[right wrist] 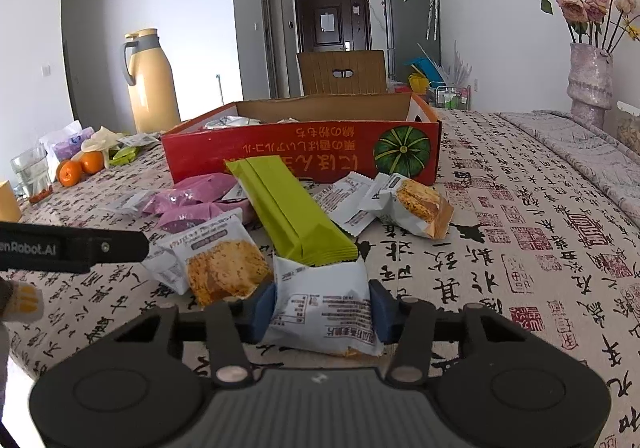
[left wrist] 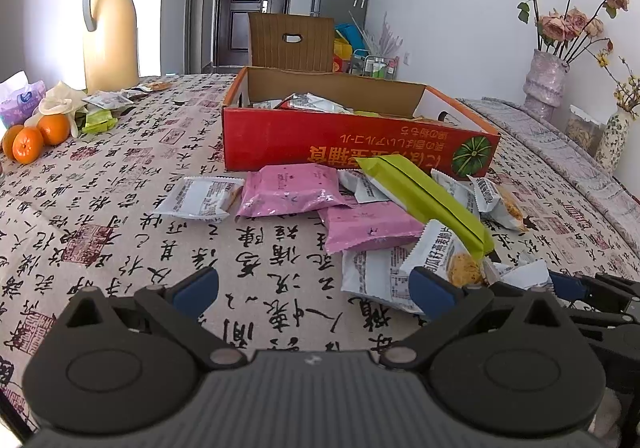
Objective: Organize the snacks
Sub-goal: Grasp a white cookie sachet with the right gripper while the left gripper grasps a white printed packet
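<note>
A white snack packet (right wrist: 324,312) is pinched between the two blue pads (right wrist: 265,308) of the right gripper (right wrist: 322,314), both pads pressed against its sides so that the wrapper bulges between them. The packet lies low over the patterned tablecloth (right wrist: 500,248), its far edge tucked just under the near end of a long green packet (right wrist: 288,208), which is propped at a slant across the pile. Just left of the pinched packet, another white packet (right wrist: 216,256) with a picture of a golden biscuit is seen, and beyond it a pair of pink packets (right wrist: 192,200). To the right, one more white packet (right wrist: 412,204) is lying tilted near the red box (right wrist: 304,152). The box is open at the top, with several wrapped snacks (right wrist: 228,122) already inside.

The left gripper (left wrist: 316,288) is held spread wide over the cloth, with nothing between its blue pads (left wrist: 200,286); its right pad is just beside the edge of the pile. In the left wrist view a lone white packet (left wrist: 200,200) is seen apart from the rest, left of the pink ones. Further back on the left, oranges (left wrist: 36,138), a cream jug (left wrist: 110,32) and a few loose packets (left wrist: 104,108) are seen, well apart from the box. A vase of dried roses (left wrist: 546,80) is placed at the far right.
</note>
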Demonstrator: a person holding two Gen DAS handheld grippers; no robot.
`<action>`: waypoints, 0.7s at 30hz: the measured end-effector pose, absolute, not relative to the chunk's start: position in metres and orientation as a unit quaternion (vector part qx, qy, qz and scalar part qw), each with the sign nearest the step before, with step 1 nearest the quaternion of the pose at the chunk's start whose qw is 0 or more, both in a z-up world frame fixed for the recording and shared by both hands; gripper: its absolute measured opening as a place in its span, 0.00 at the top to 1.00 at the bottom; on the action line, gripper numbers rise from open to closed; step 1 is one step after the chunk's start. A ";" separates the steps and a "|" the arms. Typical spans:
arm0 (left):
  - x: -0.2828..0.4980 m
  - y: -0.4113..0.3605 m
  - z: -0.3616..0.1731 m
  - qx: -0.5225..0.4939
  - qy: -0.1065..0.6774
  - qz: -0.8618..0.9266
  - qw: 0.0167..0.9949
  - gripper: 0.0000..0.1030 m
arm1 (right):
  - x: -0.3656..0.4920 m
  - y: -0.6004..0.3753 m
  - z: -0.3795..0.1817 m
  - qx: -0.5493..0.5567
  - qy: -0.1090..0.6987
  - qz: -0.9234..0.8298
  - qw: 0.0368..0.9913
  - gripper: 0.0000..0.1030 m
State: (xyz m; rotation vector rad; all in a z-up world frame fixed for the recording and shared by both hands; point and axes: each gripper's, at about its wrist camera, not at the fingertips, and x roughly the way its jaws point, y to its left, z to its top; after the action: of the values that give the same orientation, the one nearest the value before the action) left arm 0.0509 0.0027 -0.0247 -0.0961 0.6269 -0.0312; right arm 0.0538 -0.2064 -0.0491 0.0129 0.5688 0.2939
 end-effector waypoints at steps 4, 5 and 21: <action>0.052 -0.003 -0.021 -0.043 0.304 -0.019 0.952 0.00 | 0.050 -0.215 -0.044 0.019 0.266 0.140 0.953 0.53; 0.053 -0.005 -0.019 -0.041 0.301 -0.022 0.952 0.00 | 0.049 -0.217 -0.043 0.022 0.262 0.138 0.955 0.53; 0.073 -0.073 -0.022 0.024 0.296 -0.078 0.952 0.02 | 0.044 -0.249 -0.045 0.051 0.253 0.109 0.960 0.53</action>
State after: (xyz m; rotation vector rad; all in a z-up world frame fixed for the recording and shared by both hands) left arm 0.0734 -0.0727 -0.0217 0.0497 0.6016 -0.1582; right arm 0.0442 -0.2488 -0.0455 0.1034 0.5139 0.2206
